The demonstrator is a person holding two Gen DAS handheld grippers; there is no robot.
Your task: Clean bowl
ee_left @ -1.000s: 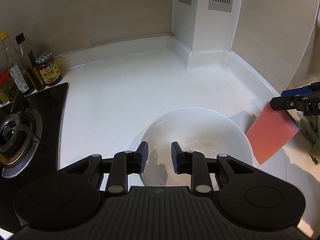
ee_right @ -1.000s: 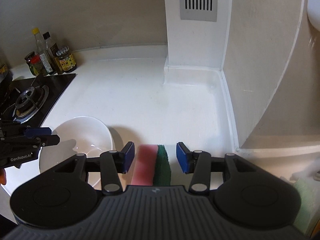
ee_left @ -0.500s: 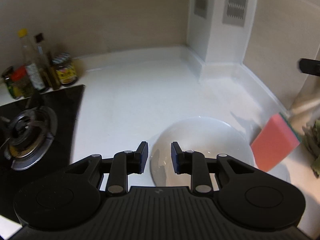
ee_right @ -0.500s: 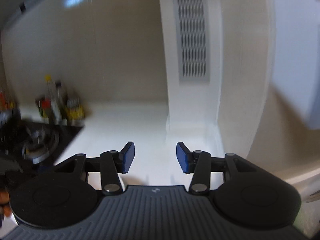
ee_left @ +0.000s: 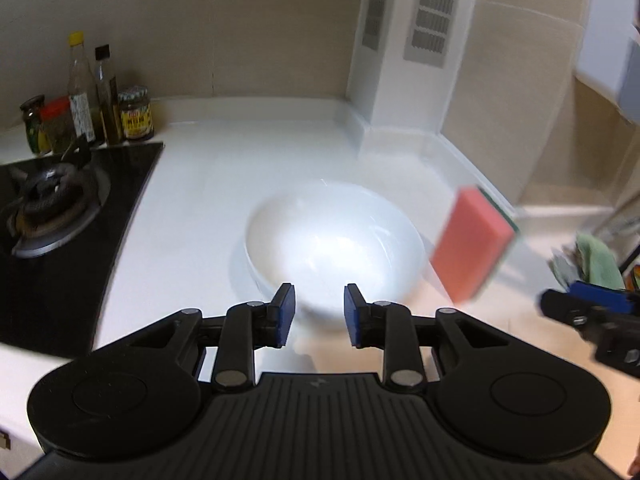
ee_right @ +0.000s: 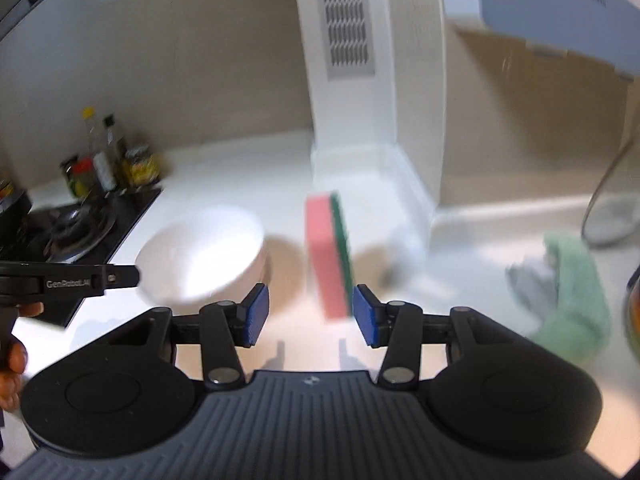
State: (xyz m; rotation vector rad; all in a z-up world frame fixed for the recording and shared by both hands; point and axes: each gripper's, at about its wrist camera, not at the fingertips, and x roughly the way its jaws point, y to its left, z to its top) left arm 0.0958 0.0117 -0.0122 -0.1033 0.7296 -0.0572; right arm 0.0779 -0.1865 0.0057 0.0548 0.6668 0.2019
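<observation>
White bowl (ee_left: 336, 240), pink sponge (ee_left: 472, 246) with a green edge, pale green cloth (ee_right: 576, 280), black stove (ee_left: 60, 240).

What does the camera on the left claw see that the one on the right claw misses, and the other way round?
Only the left view: nothing I can name for certain.

Only the right view: a person's hand holding the left claw's handle, and a glass lid at the right edge.

Both: the white bowl, the pink sponge standing on edge beside it, the stove burner, the sauce bottles, a green cloth and the wall vent.
</observation>
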